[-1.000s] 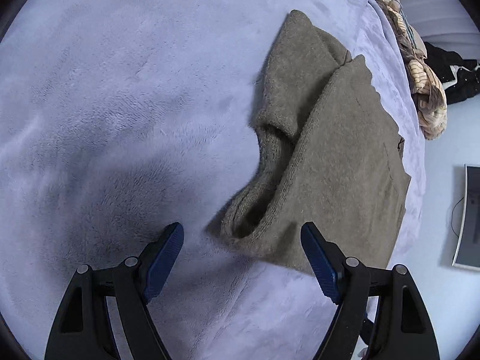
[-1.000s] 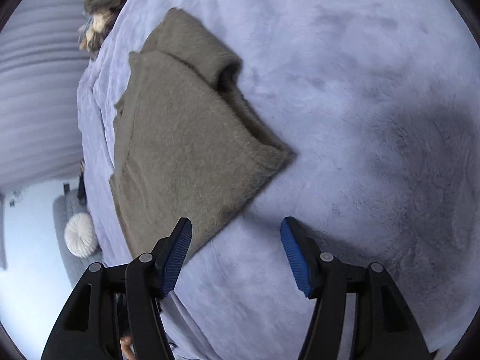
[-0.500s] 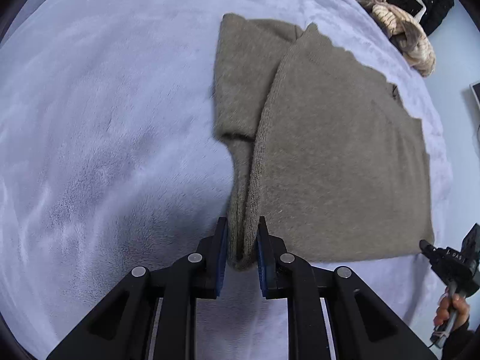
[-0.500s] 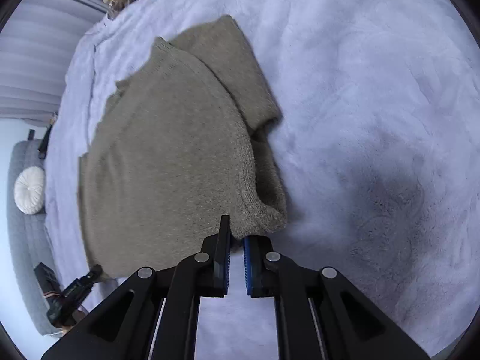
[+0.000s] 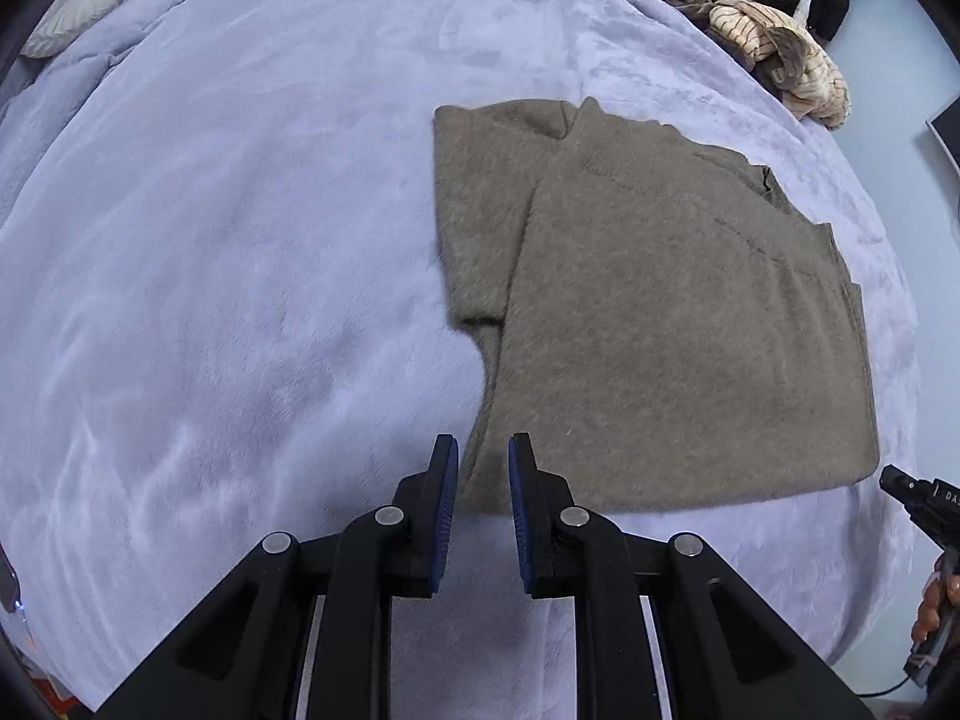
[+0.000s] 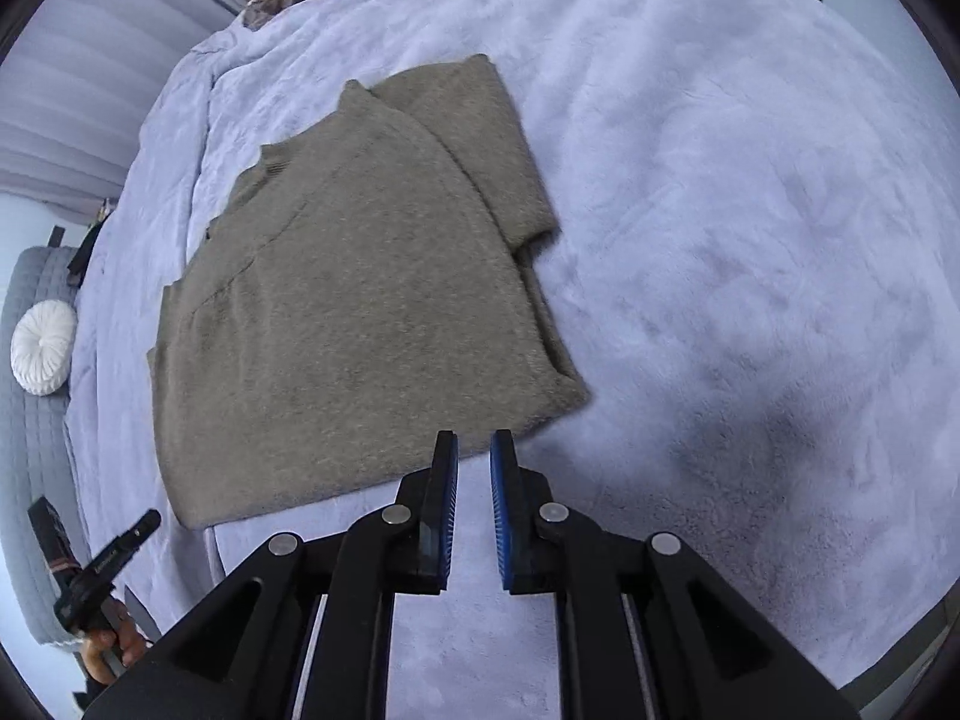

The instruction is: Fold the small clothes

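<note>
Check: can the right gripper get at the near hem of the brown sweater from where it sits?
Probably yes. The right gripper sits just short of the brown sweater hem, jaws nearly closed with a narrow gap. Only bare lavender blanket lies between; nothing blocks it. It likely needs opening first.

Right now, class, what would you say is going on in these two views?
A person is folding a brown knit sweater on a lavender plush blanket, working a claw in each hand. The sweater lies flat, one sleeve already folded in. The left claw is nearly closed around the near hem corner. The right claw is nearly closed too, just short of the hem and apparently holding nothing. A pile of other clothes sits at the blanket's far edge.
</note>
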A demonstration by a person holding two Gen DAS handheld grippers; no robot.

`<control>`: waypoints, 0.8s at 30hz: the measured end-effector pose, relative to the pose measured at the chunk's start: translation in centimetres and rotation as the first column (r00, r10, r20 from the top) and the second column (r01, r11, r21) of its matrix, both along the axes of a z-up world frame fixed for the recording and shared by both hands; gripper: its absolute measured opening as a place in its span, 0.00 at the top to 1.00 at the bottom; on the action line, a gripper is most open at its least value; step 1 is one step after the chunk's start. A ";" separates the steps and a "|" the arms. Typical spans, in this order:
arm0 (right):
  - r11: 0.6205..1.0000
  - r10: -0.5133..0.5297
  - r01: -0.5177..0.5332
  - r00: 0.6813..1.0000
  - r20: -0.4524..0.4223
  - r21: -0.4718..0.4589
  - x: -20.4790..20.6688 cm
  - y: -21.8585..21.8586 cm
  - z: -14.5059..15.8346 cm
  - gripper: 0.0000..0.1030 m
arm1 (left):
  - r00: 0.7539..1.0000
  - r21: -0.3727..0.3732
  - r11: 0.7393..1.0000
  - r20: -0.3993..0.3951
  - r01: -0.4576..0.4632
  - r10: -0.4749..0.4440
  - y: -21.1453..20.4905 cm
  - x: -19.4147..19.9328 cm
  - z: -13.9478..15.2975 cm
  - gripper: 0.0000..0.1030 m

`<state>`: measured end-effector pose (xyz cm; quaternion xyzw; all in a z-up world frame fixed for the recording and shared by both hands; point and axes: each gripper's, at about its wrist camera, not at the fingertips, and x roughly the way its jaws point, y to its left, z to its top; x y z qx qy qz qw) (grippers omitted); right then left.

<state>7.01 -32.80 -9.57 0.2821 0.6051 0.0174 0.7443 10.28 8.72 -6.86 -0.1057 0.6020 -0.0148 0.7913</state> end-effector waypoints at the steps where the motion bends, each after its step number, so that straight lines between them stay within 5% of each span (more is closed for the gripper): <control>1: 1.000 0.019 -0.019 1.000 -0.001 -0.008 0.4 0.5 -0.1 0.88 | 1.000 0.001 1.000 -0.009 0.010 -0.010 -0.8 0.9 -0.5 0.82; 6: 0.994 0.063 -0.069 0.995 -0.074 -0.083 2.4 2.3 -2.7 0.88 | 0.993 0.085 0.996 -0.119 -0.016 0.026 -2.1 3.1 -5.0 0.81; 9: 0.997 0.030 -0.038 0.991 -0.128 -0.060 2.5 1.2 -4.4 0.89 | 0.991 0.057 0.997 -0.123 -0.046 0.052 -1.7 2.8 -4.7 0.81; 19: 0.999 0.009 -0.012 0.995 -0.098 -0.032 0.2 1.0 -2.4 0.87 | 0.992 0.088 0.996 -0.128 -0.008 0.020 -2.6 0.9 -3.8 0.81; 24: 1.000 0.005 -0.008 0.996 -0.087 -0.028 -0.8 1.5 -1.4 0.76 | 0.993 0.091 0.996 -0.120 -0.012 0.023 -3.3 -0.3 -3.4 0.81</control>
